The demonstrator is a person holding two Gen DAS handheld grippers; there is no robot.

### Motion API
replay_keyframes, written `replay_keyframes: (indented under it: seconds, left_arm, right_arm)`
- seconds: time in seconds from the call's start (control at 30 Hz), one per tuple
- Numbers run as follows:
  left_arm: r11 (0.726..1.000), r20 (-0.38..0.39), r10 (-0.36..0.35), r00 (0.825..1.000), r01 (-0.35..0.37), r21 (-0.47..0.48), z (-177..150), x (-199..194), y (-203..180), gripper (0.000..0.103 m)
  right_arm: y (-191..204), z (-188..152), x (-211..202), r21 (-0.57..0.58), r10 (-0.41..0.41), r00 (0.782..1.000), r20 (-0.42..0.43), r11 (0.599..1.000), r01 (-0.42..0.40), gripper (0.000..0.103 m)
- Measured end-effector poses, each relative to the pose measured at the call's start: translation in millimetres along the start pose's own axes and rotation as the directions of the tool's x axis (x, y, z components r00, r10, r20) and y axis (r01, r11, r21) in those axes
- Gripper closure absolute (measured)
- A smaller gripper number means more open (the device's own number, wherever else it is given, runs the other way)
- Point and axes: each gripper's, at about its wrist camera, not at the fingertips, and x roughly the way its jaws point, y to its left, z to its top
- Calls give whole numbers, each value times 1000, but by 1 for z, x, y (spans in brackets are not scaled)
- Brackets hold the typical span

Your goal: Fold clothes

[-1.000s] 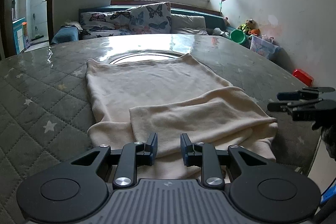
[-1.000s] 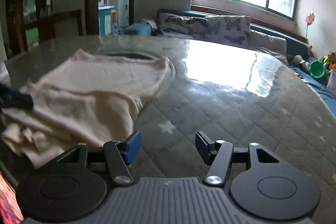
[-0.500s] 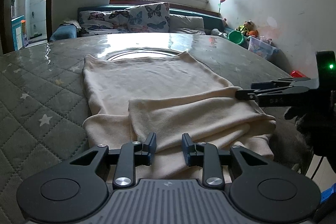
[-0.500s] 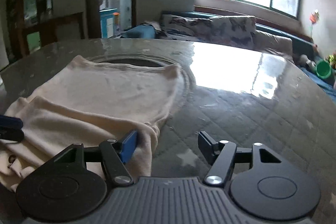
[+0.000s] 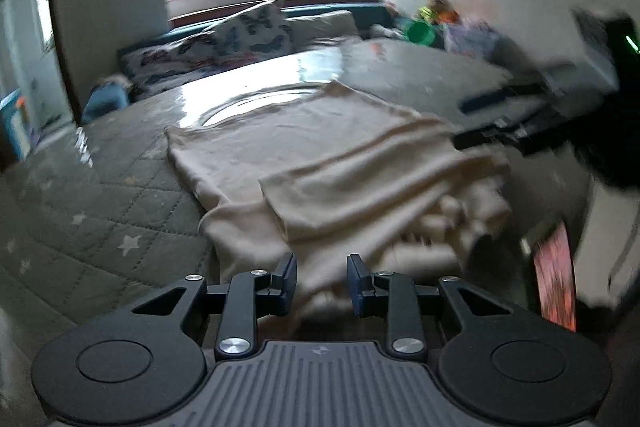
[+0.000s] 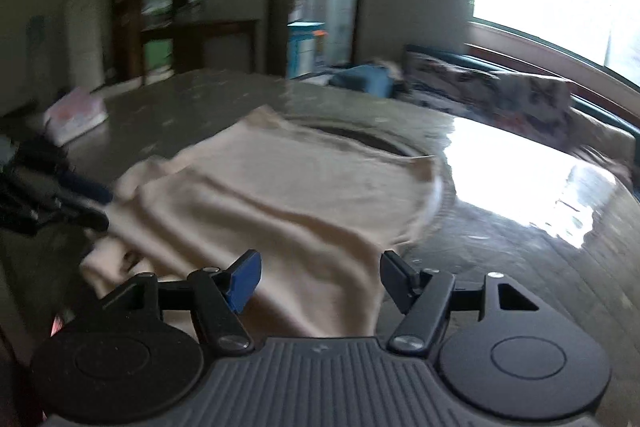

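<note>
A cream garment (image 5: 320, 163) lies partly folded on the quilted grey table (image 5: 100, 203), with a folded flap on top and a rumpled near edge. My left gripper (image 5: 322, 281) is open, its fingers just over the garment's near edge with cloth showing between them. My right gripper (image 6: 320, 281) is open wide over the garment's (image 6: 288, 195) right near corner. The right gripper also shows in the left wrist view (image 5: 500, 119), at the garment's right edge. The left gripper shows in the right wrist view (image 6: 68, 199), at the garment's left edge. Both views are blurred.
A round glass turntable (image 6: 376, 143) sits under the garment's far end. A sofa with butterfly cushions (image 5: 248, 35) stands beyond the table. Toys and a green bucket (image 5: 420, 33) are at the far right. A white box (image 6: 76, 115) rests on the table's far left.
Both grippers have swung and shifted, blurring the views. The right gripper has moved left over the garment's corner. The left gripper has tilted, still at the near edge.
</note>
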Motion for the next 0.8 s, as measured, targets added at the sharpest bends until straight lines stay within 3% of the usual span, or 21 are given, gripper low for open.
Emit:
replay_keyframes:
  seconds: [0.13,0.4,0.5,0.53,0.8]
  left_arm:
    - [988,7,1,1000,-2,152,-11,-9,-20,73]
    - [967,46,-26,999,13,256,-11,3,-40,68]
    - [950,65,-30,997,9,311,-11,8,-50,73]
    - [952,69,-34,997,11,307,-10,8,-50,87]
    - [983,143,-40,989,14,182,18,6,-28,91]
  right_arm:
    - [10,-3,-5,-125,43,998,-40,991,-48,32]
    - [34,-14,-18,-356,47,992,-120,931,-87,30]
    - [44,-18,-18,-422,48,990,-131,901,-100,29]
    - [46,-20,-18,-437,49,990,-134,893,-104,29]
    - [55,-20,-12,-496,74,991,-115,860,-121,32]
